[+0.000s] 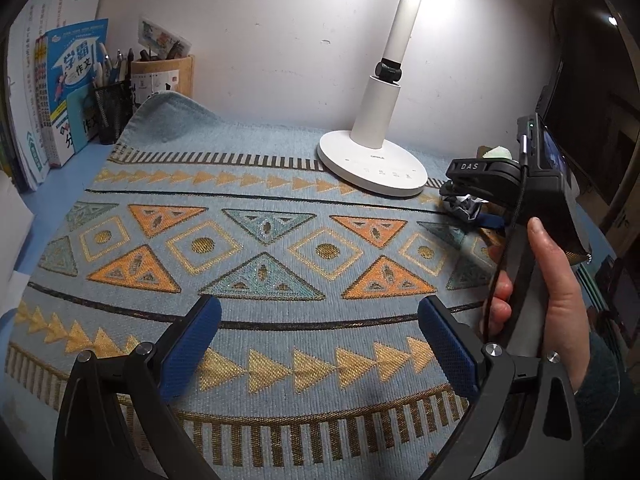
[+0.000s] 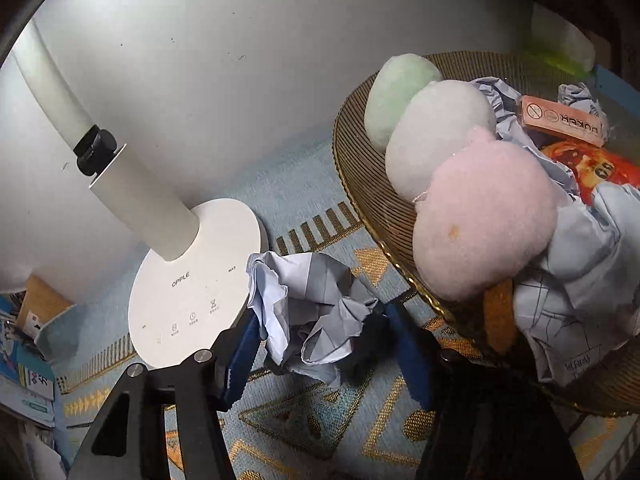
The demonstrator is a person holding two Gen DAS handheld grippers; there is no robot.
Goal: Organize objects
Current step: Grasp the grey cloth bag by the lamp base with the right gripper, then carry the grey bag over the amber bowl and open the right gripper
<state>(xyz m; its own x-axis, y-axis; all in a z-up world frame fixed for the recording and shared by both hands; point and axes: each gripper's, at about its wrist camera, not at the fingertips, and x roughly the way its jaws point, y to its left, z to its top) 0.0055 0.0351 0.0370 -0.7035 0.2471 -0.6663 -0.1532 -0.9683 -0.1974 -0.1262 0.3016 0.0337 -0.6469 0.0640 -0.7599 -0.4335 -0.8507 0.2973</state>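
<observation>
Your left tongs (image 1: 320, 344) stand wide apart over the patterned cloth (image 1: 248, 240) on the counter, with nothing between them. Your right tongs (image 2: 324, 348) sit around a crumpled paper ball (image 2: 308, 312); both pads appear to touch it, but you cannot confirm a firm clamp from this view. The ball lies on the cloth between the white lamp base (image 2: 192, 280) and the wire basket (image 2: 360, 184), which holds three plush balls (image 2: 480, 216), more crumpled paper and small packets.
</observation>
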